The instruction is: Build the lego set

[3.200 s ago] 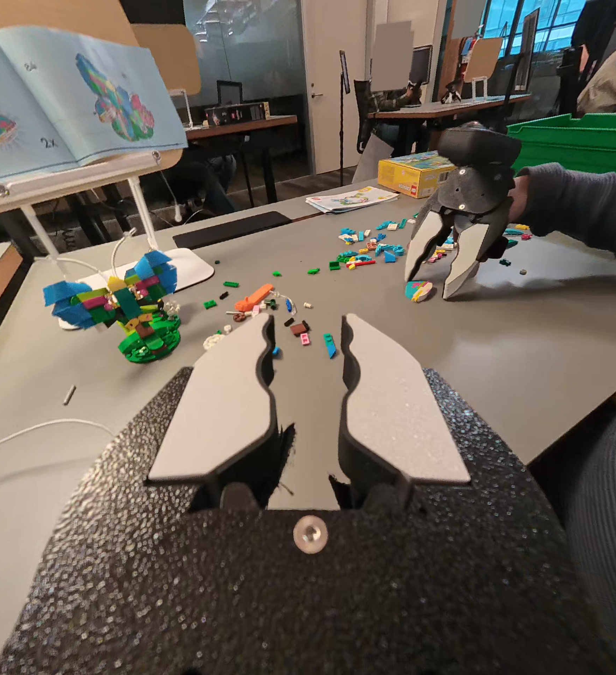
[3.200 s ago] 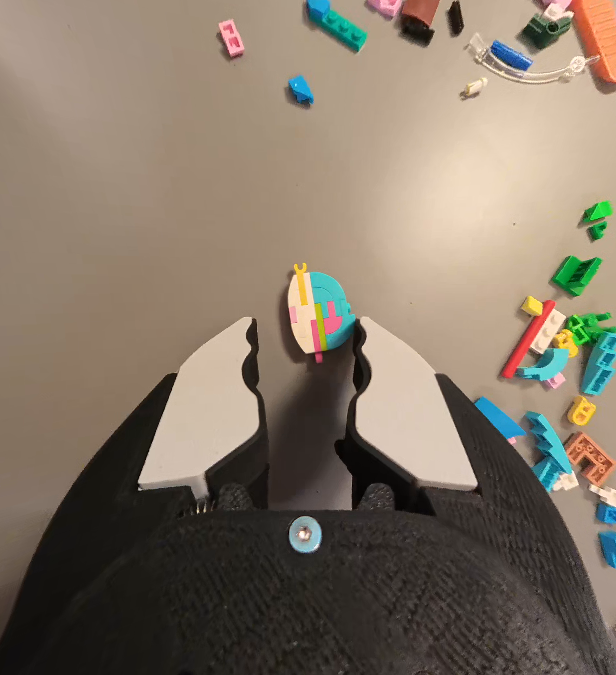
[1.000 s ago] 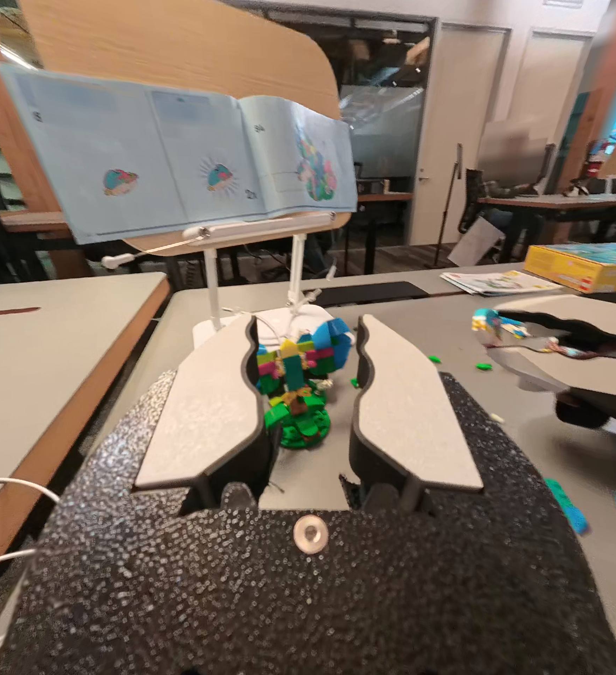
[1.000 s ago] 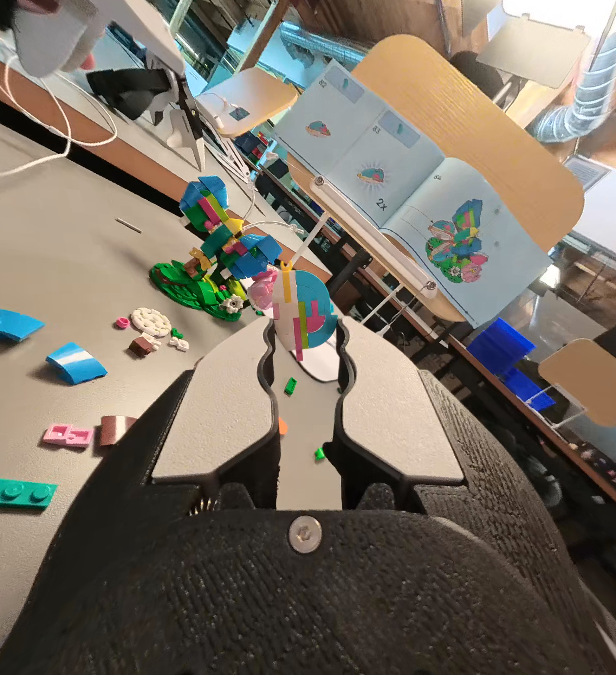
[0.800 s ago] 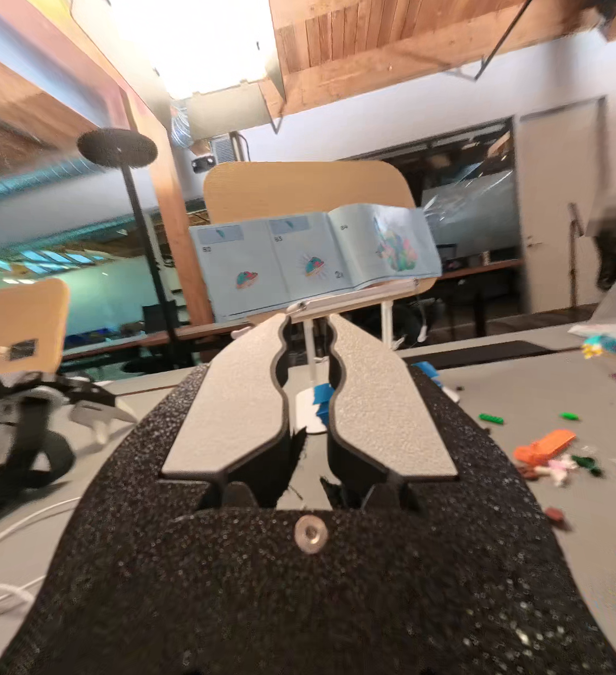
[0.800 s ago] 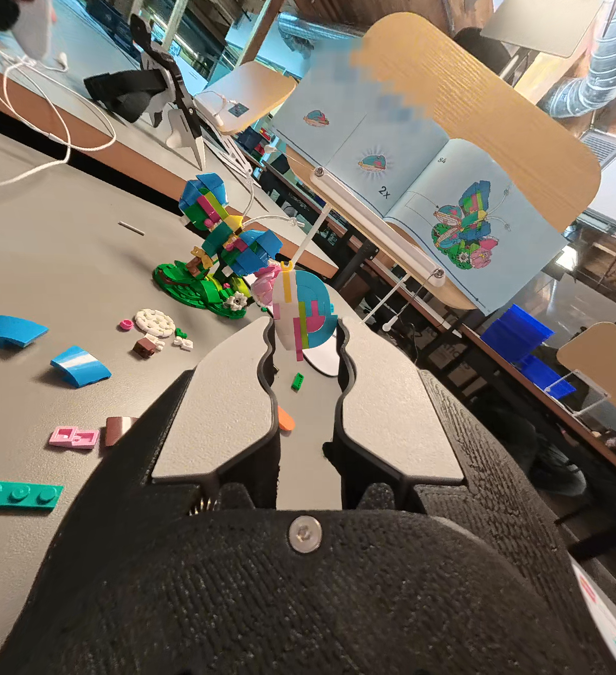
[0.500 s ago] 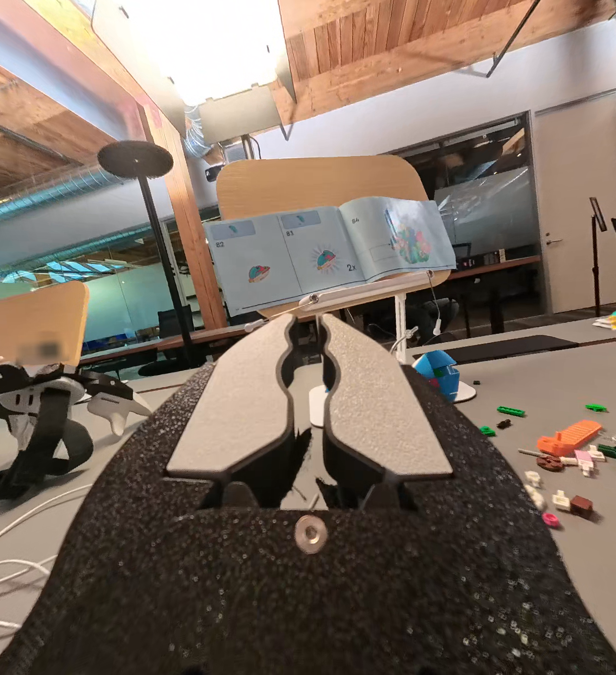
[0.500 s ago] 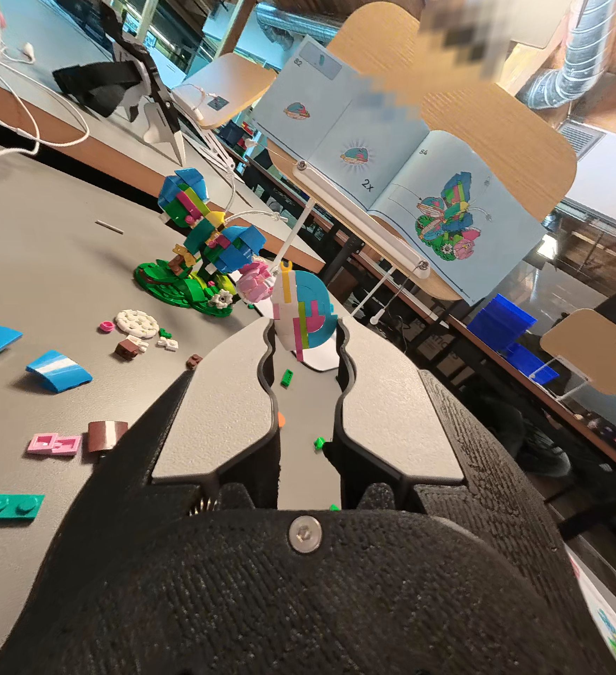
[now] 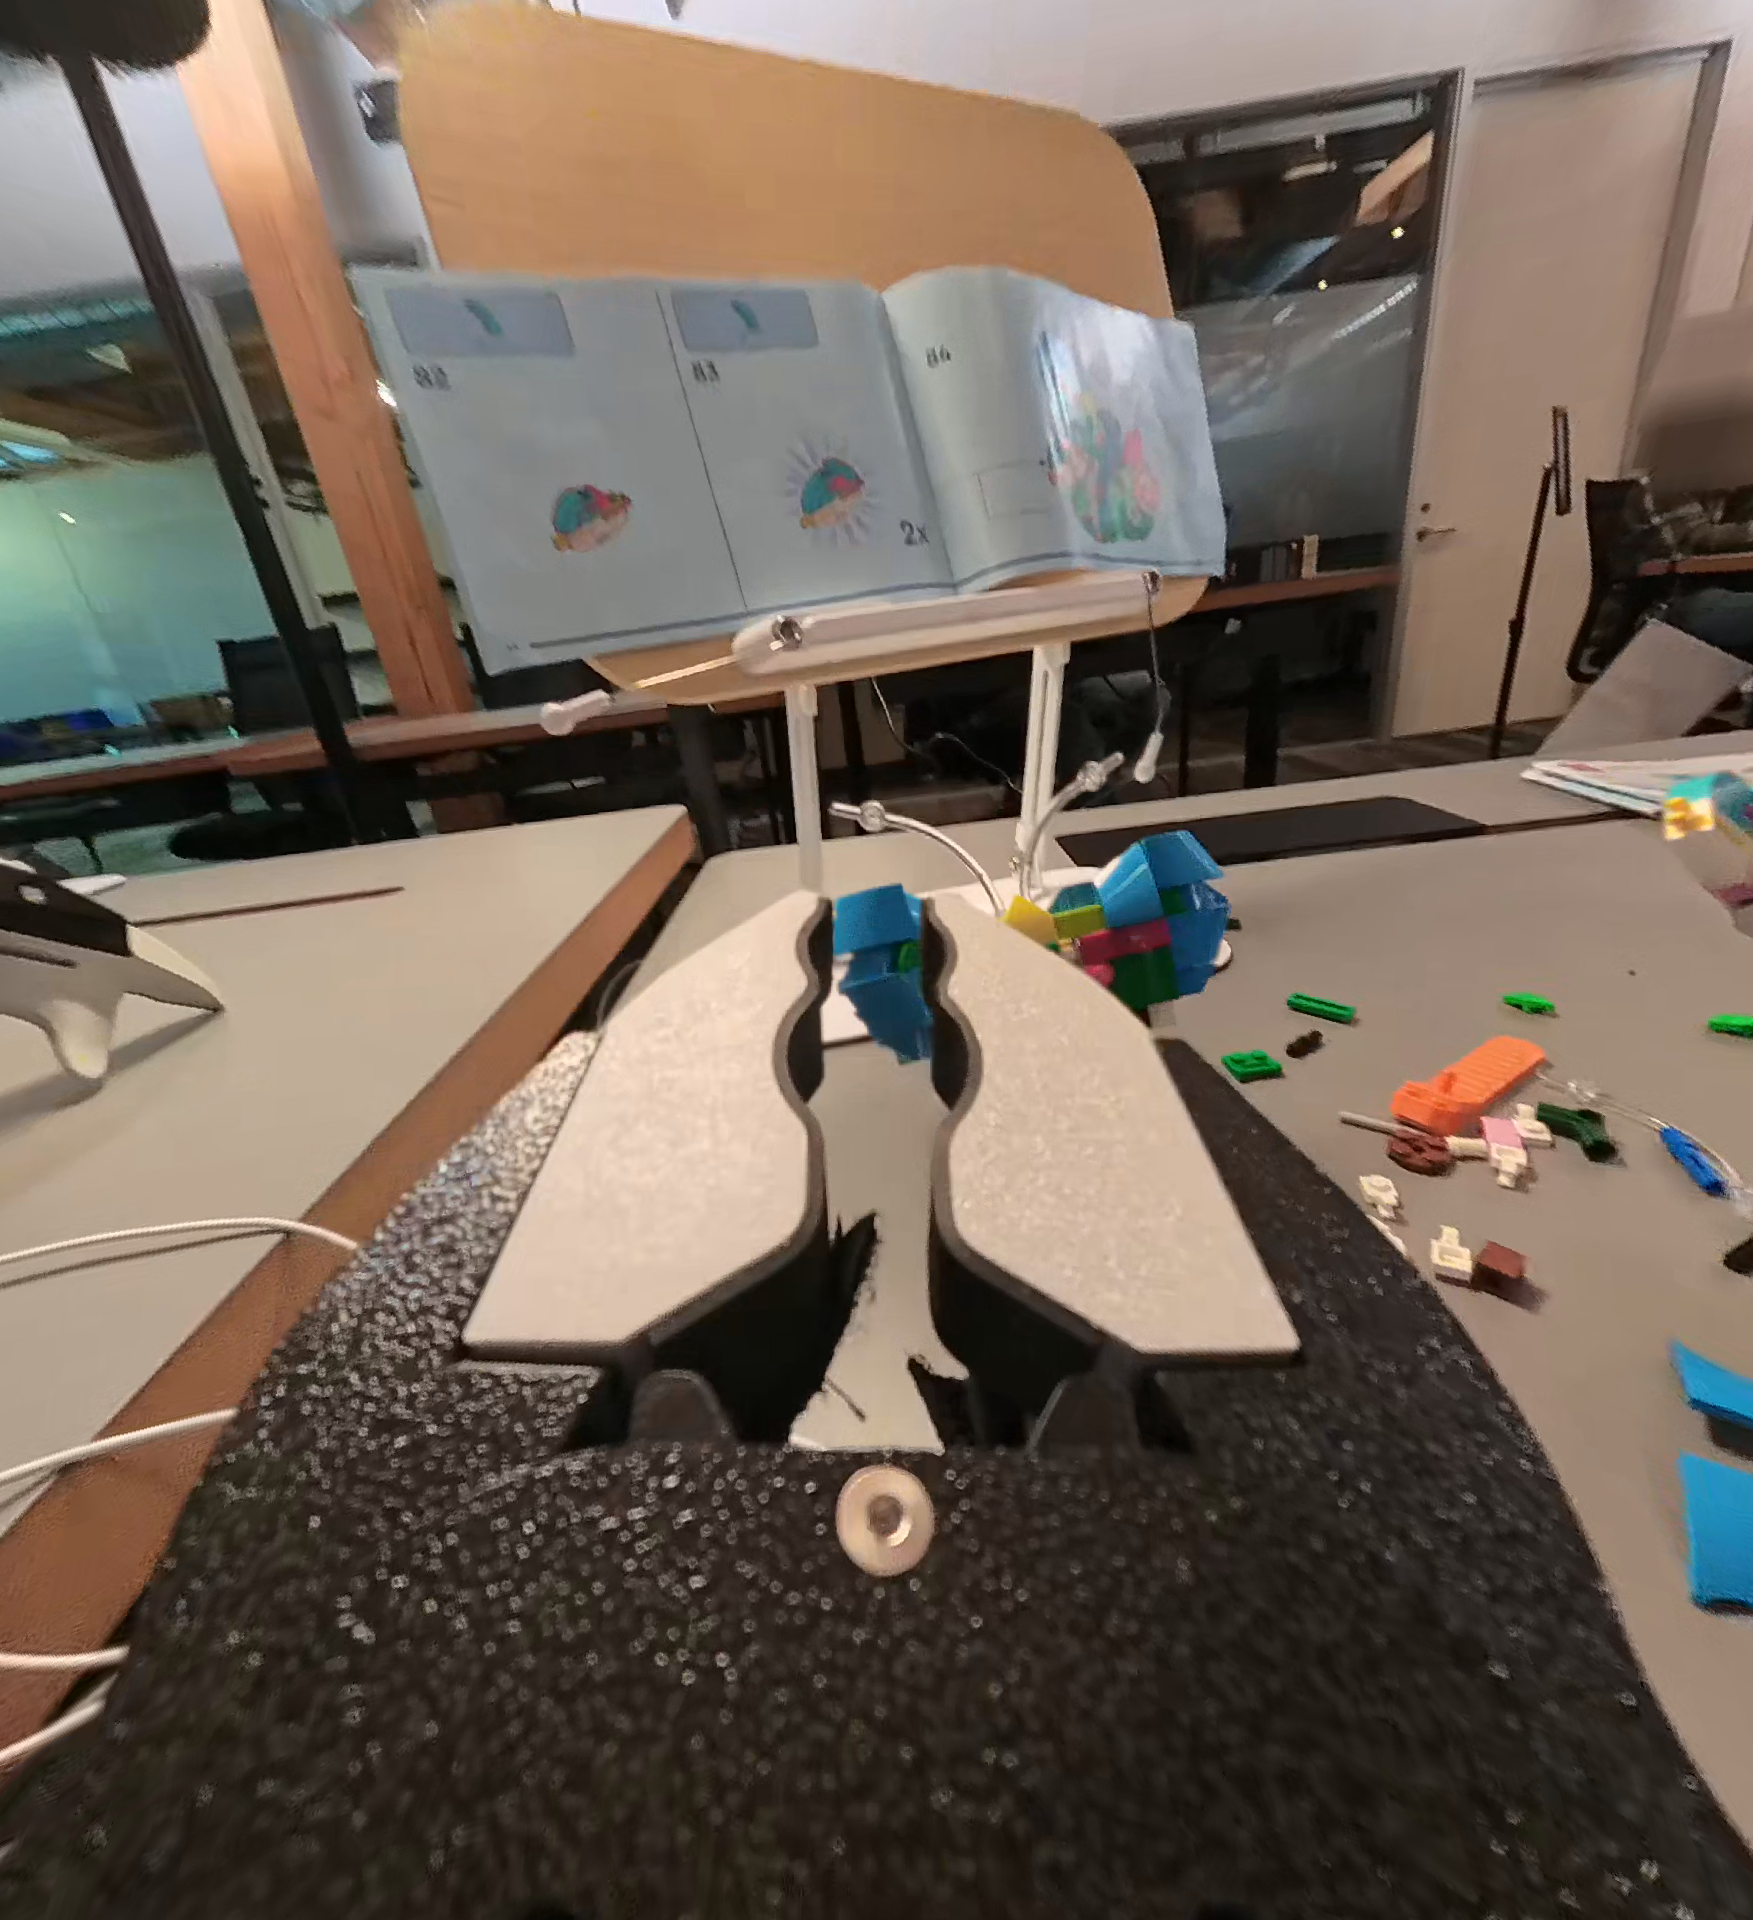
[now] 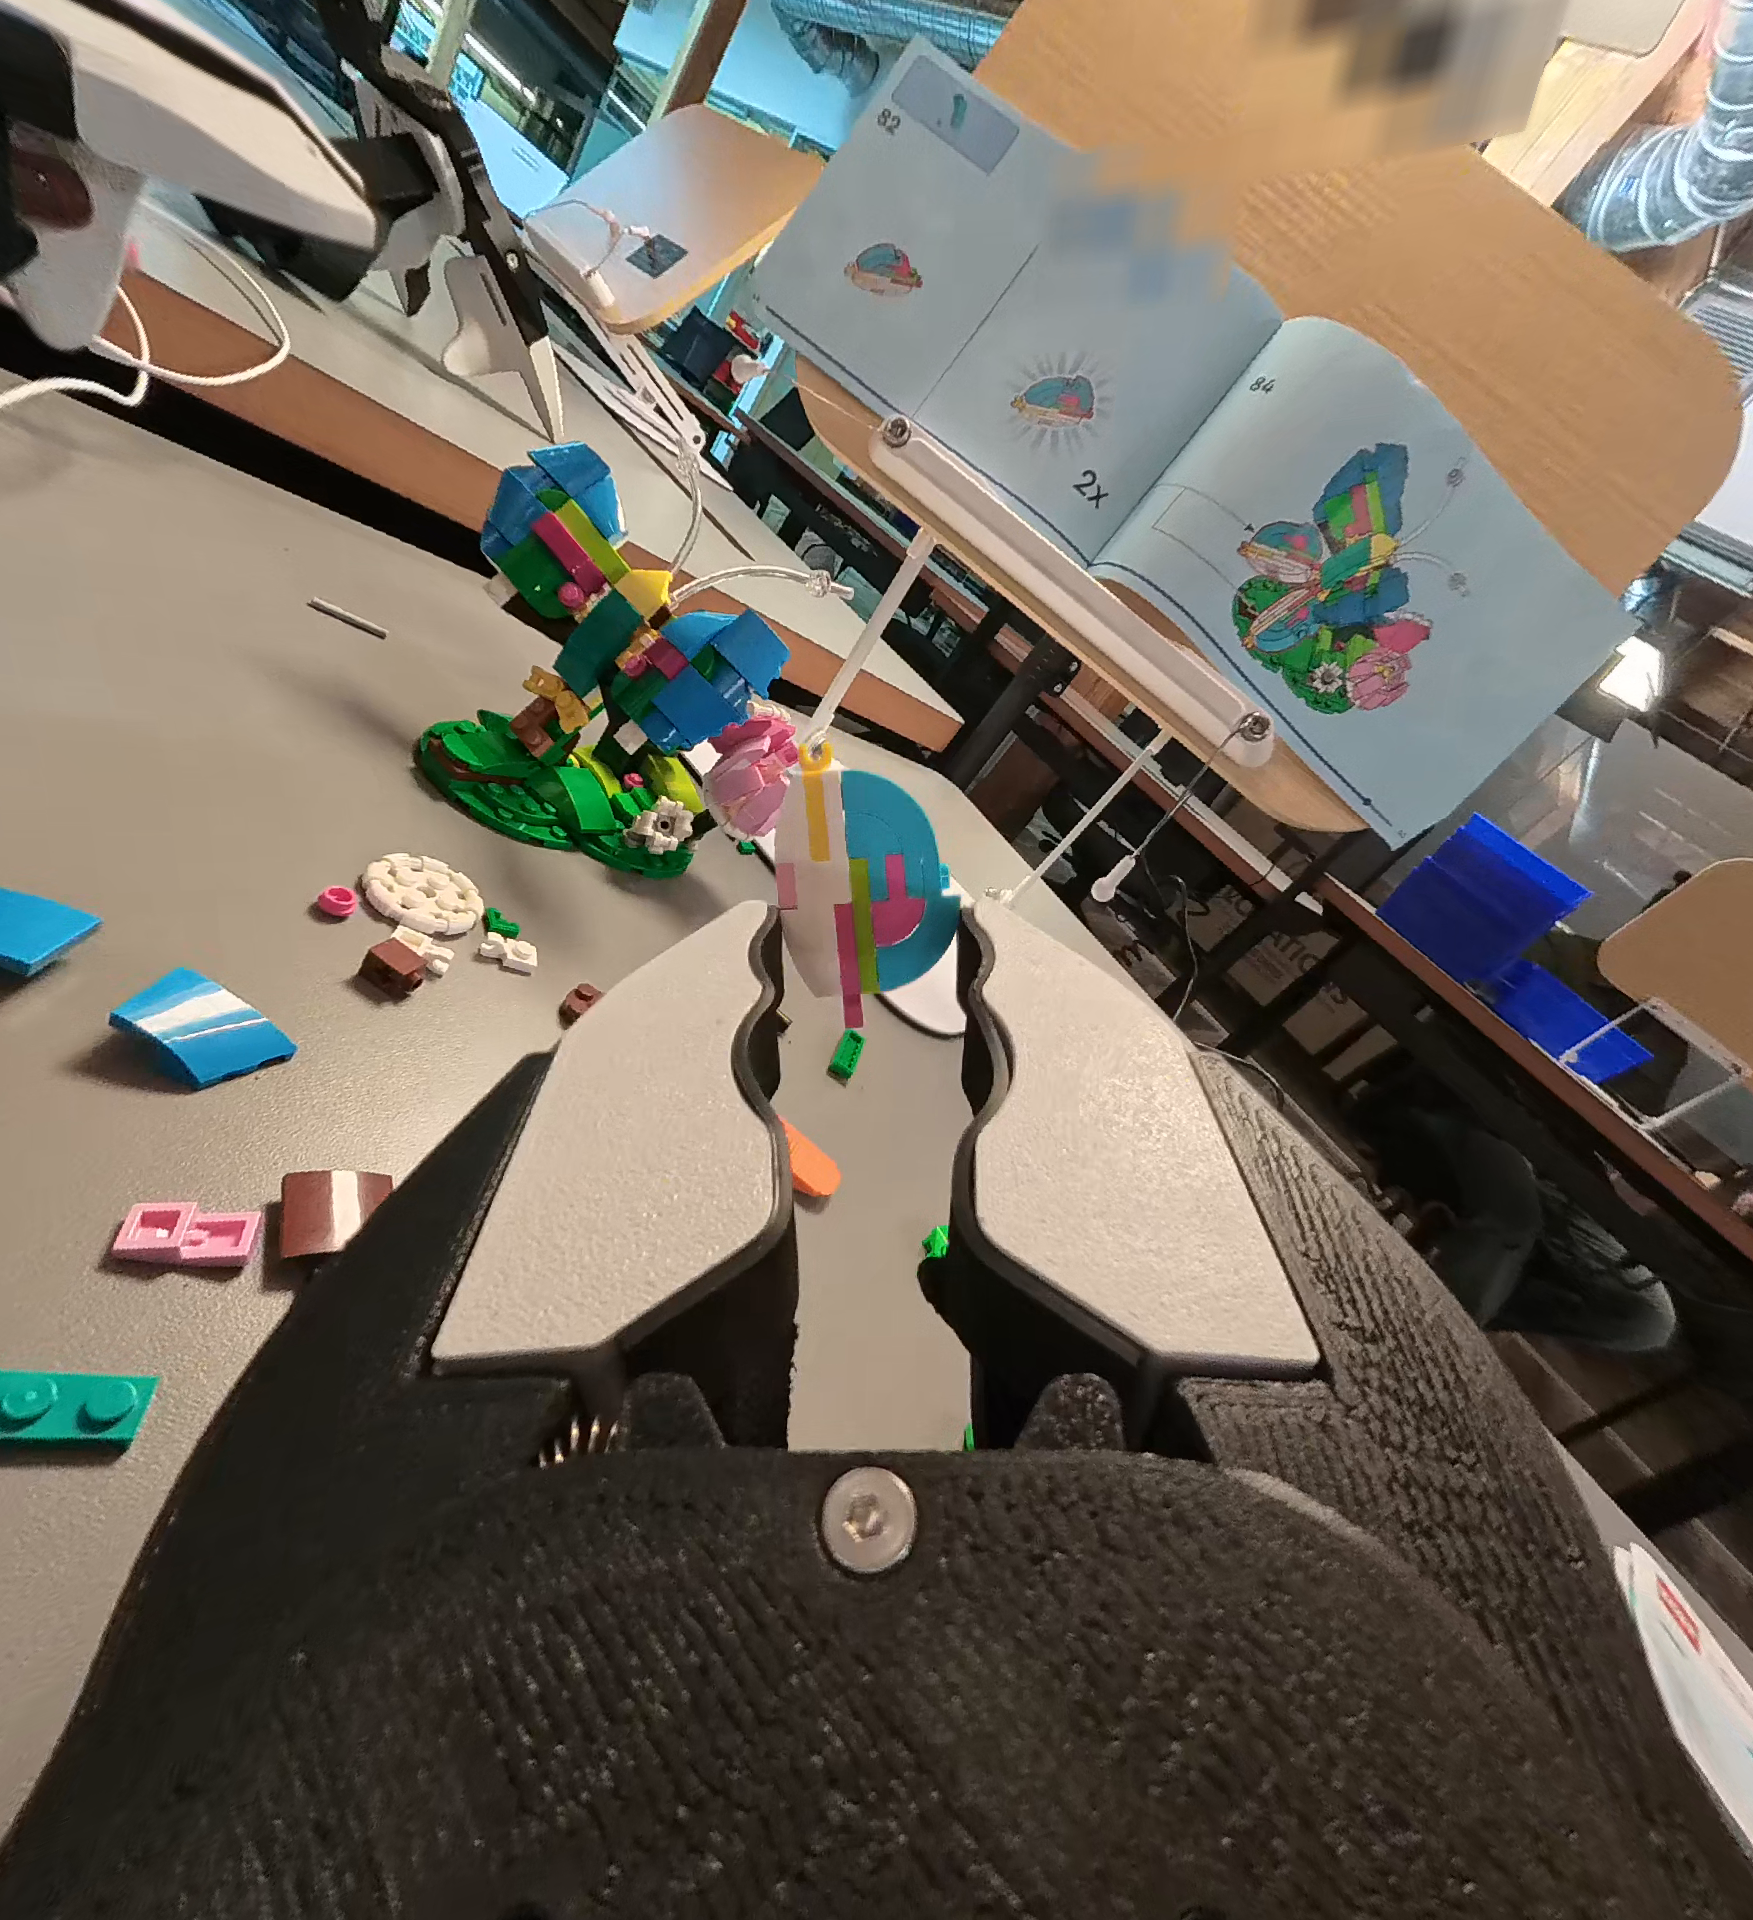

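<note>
The butterfly model (image 10: 623, 665) stands on its green leaf base on the grey table, with blue wings and a pink flower (image 10: 747, 769). My right gripper (image 10: 867, 935) is shut on a rounded white, teal and pink wing piece (image 10: 872, 883) and holds it above the table, just right of the model. My left gripper (image 9: 877, 925) has its jaws a narrow gap apart with nothing held. It points at the model (image 9: 1142, 925), whose blue wing shows beyond the fingertips. In the right wrist view the left gripper (image 10: 176, 135) hovers up at the far left, apart from the model.
The instruction booklet (image 9: 799, 457) lies open on a stand behind the model. Loose pieces lie around: blue curved tiles (image 10: 197, 1023), a teal plate (image 10: 20, 1403), a pink plate (image 10: 186, 1231), a white round plate (image 10: 422, 891) and an orange piece (image 9: 1464, 1081). White cables (image 9: 72, 1247) run at the left. My right fingertips sit around 20 cm from my left ones. The pink flower (image 10: 747, 769) is about 15 cm from both grippers' fingertips.
My left gripper's jaws went from wide around the model to nearly shut while tilting up, and now stand slightly apart, levelled at the model. The right gripper keeps the wing piece and barely moved.
</note>
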{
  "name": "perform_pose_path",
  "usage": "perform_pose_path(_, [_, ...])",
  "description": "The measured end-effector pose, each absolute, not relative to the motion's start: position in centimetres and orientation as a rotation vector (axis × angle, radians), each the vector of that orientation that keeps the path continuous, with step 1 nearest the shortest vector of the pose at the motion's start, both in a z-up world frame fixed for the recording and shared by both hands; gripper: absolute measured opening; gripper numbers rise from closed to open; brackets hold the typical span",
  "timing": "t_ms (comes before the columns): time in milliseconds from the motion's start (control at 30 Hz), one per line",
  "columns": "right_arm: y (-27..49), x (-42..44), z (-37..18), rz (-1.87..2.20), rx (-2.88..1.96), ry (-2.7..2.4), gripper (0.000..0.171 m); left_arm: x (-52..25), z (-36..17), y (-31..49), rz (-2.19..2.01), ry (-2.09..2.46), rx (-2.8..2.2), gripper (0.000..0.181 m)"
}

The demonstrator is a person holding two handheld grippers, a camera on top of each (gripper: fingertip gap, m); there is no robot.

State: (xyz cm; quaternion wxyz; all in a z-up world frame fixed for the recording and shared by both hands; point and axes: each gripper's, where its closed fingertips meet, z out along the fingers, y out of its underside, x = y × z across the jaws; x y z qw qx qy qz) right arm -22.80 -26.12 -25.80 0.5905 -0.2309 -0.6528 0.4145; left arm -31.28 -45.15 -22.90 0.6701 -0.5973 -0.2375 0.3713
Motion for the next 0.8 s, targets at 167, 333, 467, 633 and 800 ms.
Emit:
perform_pose_path(167, [-26.7, -23.2, -26.7, 0.955, -0.545, -1.586, 0.034, -31.5, -24.4, -44.0, 0.767, -0.544, -1.448, 0.016])
perform_pose_path(333, [-27.9, -23.5, -27.7, 0.901, -0.497, -1.668, 0.030, -31.4, -25.3, -43.2, 0.767, -0.517, -1.527, 0.014])
perform_pose_path(467, [-29.1, -23.8, -28.0, 0.812, -0.404, -1.693, 0.030, -31.2, -25.7, -42.7, 0.815, -0.476, -1.580, 0.012])
perform_pose_path(633, [-31.5, -23.8, -29.6, 0.815, -0.398, -1.884, 0.030, -30.6, -26.7, -41.5, 0.789, -0.415, -1.667, 0.001])
perform_pose_path(800, [-33.5, -24.4, -30.4, 0.995, -0.637, -2.115, 0.030, -30.4, -27.8, -40.7, 0.789, -0.371, -1.756, 0.000])
